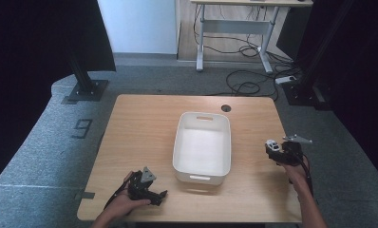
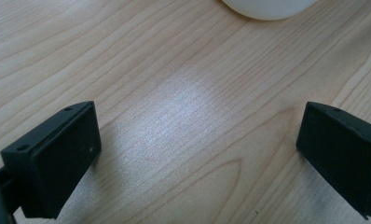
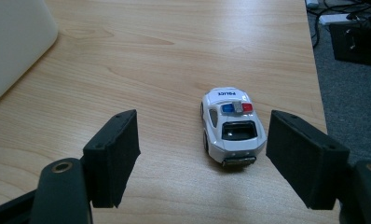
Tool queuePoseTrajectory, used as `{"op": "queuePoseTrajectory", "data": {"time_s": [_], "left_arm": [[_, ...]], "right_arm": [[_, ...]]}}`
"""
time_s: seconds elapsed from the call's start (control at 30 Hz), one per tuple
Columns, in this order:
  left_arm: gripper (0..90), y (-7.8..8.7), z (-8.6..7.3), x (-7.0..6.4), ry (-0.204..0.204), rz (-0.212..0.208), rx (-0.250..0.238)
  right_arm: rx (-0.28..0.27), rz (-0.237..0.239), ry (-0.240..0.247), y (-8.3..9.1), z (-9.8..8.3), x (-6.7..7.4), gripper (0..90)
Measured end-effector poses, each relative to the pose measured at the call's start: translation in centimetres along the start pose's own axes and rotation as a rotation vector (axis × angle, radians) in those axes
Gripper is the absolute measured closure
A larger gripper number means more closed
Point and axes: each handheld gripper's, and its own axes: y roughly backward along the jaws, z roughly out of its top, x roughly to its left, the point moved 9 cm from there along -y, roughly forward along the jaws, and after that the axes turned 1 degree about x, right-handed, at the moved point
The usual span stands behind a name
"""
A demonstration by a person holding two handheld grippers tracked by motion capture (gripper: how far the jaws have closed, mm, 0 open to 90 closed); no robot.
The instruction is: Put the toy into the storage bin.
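Note:
A small white toy police car with a red and blue light bar stands on the wooden table near its right edge, also seen as the car from above. My right gripper is open, with the car between its jaws close to the right one and no pad touching it. From above, the right gripper sits just behind the car. My left gripper rests at the table's front left, and in its own view the left gripper is open over bare wood.
A white plastic bin with handle slots stands in the middle of the table, and its corner shows ahead of the left gripper. The bin's side lies left of the right gripper. The table edge and grey floor are close on the right.

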Motion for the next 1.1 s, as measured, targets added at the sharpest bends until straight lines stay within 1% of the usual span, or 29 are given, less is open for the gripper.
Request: {"op": "queuePoseTrajectory", "data": {"time_s": [0.2, 0.27, 0.37, 0.57, 0.63, 0.77, 0.9, 1.1], "left_arm": [[0.0, 0.0, 0.0, 0.0, 0.0, 0.0, -0.001], [0.0, 0.0, 0.0, 0.0, 0.001, 0.0, -0.001], [0.0, 0.0, 0.0, 0.0, 0.002, 0.0, -0.001], [0.0, 0.0, 0.0, 0.0, 0.004, 0.002, -0.001], [0.0, 0.0, 0.0, 0.0, 0.004, 0.002, -0.001], [0.0, 0.0, 0.0, 0.0, 0.004, 0.003, -0.001], [0.0, 0.0, 0.0, 0.0, 0.005, 0.003, -0.001], [0.0, 0.0, 0.0, 0.0, 0.006, 0.004, 0.0]], "right_arm": [[0.012, -0.011, 0.012, -0.5, -0.3, -0.3, 25.5], [0.013, -0.01, 0.007, -0.7, -0.3, -0.5, 26.2], [0.008, -0.022, 0.004, -0.8, -0.2, -0.7, 27.0], [0.001, -0.031, -0.017, -1.2, -0.1, -1.2, 28.3], [-0.006, -0.048, -0.016, -1.3, -0.1, -1.3, 29.6], [-0.015, -0.058, -0.019, -1.5, 0.1, -1.5, 30.9], [-0.004, -0.07, -0.016, -2.0, 0.0, -1.6, 31.5], [0.016, -0.072, -0.007, -2.8, -0.1, -1.6, 31.9]]}}
